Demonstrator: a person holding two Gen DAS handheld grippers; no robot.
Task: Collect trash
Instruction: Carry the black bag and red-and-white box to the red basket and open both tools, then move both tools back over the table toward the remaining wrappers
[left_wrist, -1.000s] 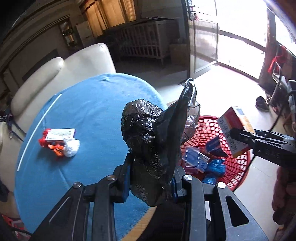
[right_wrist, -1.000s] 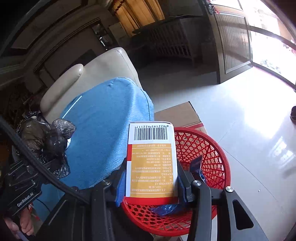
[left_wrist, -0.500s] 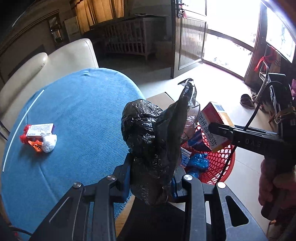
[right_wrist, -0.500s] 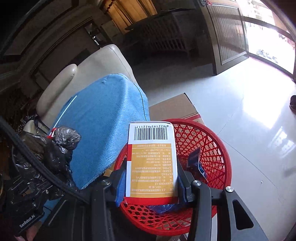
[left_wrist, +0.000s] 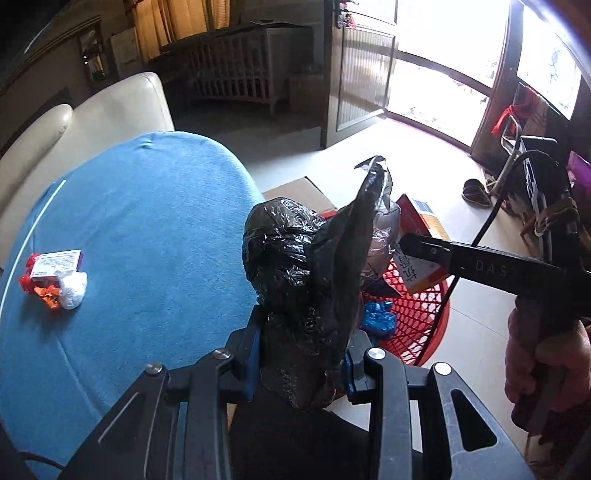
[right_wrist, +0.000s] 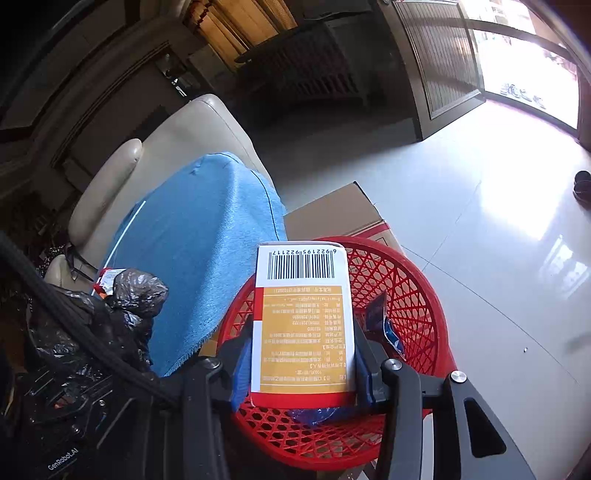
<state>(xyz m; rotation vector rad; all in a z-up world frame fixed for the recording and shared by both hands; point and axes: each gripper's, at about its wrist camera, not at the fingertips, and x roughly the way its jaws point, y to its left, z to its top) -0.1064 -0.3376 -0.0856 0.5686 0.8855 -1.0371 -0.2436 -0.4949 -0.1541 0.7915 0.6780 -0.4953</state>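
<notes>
My left gripper (left_wrist: 301, 360) is shut on a crumpled black plastic bag (left_wrist: 306, 280), held over the edge of the blue-covered table (left_wrist: 147, 240). My right gripper (right_wrist: 301, 363) is shut on a white and orange carton (right_wrist: 303, 321) with a barcode, held above the red mesh basket (right_wrist: 402, 280) on the floor. In the left wrist view the carton (left_wrist: 421, 236) and the right gripper hang over the basket (left_wrist: 417, 314), which holds blue wrappers (left_wrist: 378, 317). A small red and white packet with a white wad (left_wrist: 55, 277) lies on the table's left side.
A cardboard box (right_wrist: 336, 212) stands between table and basket. A cream sofa (left_wrist: 85, 122) sits behind the table. A person's hand (left_wrist: 546, 354) holds the right gripper's handle. Shoes (left_wrist: 476, 190) and a chair frame stand near the bright doorway.
Both grippers have drifted a little toward the basket and tipped downward, each keeping its item. The carton now hangs further over the basket.
</notes>
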